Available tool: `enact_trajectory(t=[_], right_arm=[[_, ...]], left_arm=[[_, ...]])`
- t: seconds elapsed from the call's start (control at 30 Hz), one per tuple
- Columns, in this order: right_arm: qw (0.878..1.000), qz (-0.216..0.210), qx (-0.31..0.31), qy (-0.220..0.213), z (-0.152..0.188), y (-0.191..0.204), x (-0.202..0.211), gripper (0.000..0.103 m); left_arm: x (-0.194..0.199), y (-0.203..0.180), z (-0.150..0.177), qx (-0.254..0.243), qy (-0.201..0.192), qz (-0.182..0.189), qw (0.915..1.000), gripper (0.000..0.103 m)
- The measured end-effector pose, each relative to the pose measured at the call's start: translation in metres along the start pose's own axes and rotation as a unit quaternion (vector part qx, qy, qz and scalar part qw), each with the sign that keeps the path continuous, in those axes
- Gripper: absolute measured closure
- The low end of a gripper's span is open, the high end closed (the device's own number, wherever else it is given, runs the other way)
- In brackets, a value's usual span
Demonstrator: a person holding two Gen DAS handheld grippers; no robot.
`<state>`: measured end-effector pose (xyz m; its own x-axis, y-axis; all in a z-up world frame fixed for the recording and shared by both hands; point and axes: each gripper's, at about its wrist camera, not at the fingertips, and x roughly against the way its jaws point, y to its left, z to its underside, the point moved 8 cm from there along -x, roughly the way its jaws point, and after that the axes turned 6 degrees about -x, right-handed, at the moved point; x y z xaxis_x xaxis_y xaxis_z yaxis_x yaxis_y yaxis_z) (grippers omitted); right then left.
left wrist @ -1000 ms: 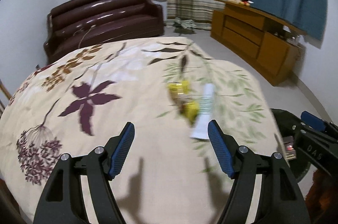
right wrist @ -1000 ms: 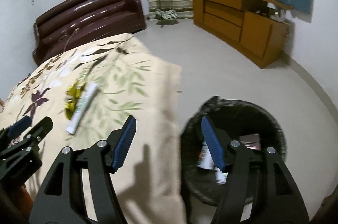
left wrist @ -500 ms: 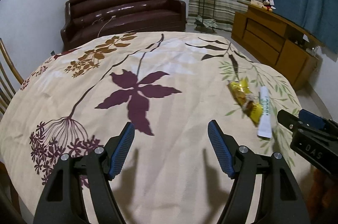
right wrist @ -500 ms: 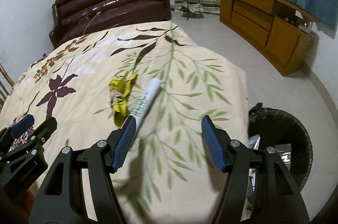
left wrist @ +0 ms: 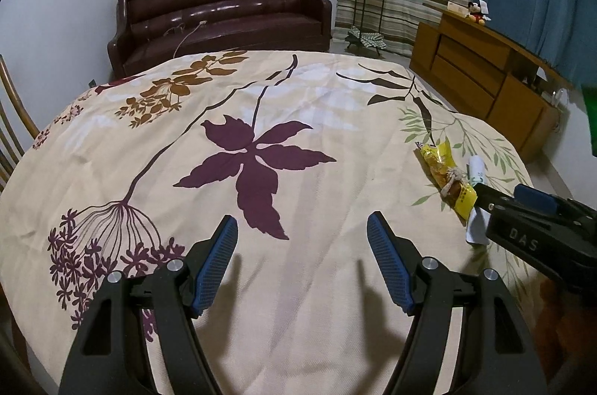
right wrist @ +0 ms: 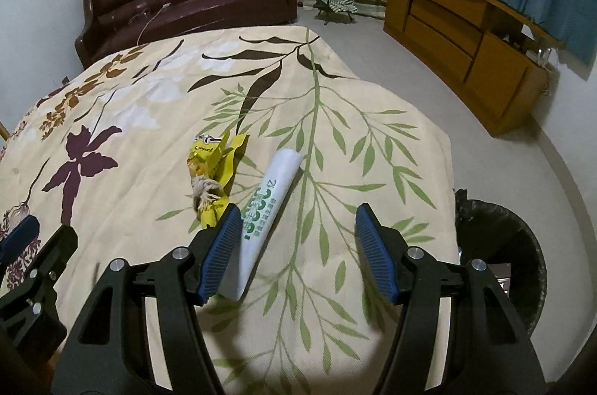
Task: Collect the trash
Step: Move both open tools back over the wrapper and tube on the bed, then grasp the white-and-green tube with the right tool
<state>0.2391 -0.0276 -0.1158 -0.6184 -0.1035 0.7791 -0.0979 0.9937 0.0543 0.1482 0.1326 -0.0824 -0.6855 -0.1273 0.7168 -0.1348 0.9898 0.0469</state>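
Meanwhile, on the flower-printed cloth covering the surface (right wrist: pixel 123 178), the left gripper (left wrist: pixel 301 260) hangs released over bare fabric, holding nothing. Further right lie a crumpled yellow snack wrapper (right wrist: pixel 214 171) and, just beside it, a white tube with green lettering (right wrist: pixel 266 208). The right gripper (right wrist: pixel 294 249) is released too, its left finger at the tube's near end. Rightmost, on the floor, stands the black trash bin (right wrist: pixel 522 253). This looks like the approach to a pickup; next, the right gripper likely must straddle the tube and clench.

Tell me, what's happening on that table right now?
Both grippers open, empty: left, right. White tube and yellow wrapper lie on tablecloth. Bin beside table. Nothing blocking.
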Motion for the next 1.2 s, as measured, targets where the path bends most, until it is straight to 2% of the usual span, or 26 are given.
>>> enact_trajectory(t=[0.2,0.37,0.5,0.57,0.77,0.97,1.2], right_arm=[[1.000,-0.001,0.013,0.006,0.004,0.002,-0.005,0.050],[1.000,-0.004,0.007,0.004,0.003,-0.005,-0.003,0.069],[1.000,-0.014,0.010,0.003,0.004,-0.005,-0.002,0.079],[1.000,-0.020,0.014,0.002,0.004,-0.004,0.000,0.088],[0.999,-0.032,0.008,0.005,0.006,-0.004,0.001,0.087],[0.999,-0.036,0.010,0.007,0.006,-0.001,-0.001,0.081],[0.999,-0.035,0.013,0.006,0.006,-0.003,-0.001,0.087]], left_arm=[[-0.002,0.000,0.001,0.002,0.002,0.002,1.0000,0.033],[-0.004,-0.003,0.002,0.000,0.003,0.005,1.0000,0.033],[-0.005,-0.007,0.002,-0.001,0.004,0.008,1.0000,0.033],[-0.005,-0.010,0.001,-0.003,0.003,0.009,0.9999,0.033],[-0.006,-0.013,0.001,-0.005,0.004,0.012,0.9999,0.033],[-0.007,-0.013,0.001,-0.004,0.006,0.014,0.9999,0.033],[-0.009,-0.018,0.001,-0.007,0.006,0.019,0.9998,0.033]])
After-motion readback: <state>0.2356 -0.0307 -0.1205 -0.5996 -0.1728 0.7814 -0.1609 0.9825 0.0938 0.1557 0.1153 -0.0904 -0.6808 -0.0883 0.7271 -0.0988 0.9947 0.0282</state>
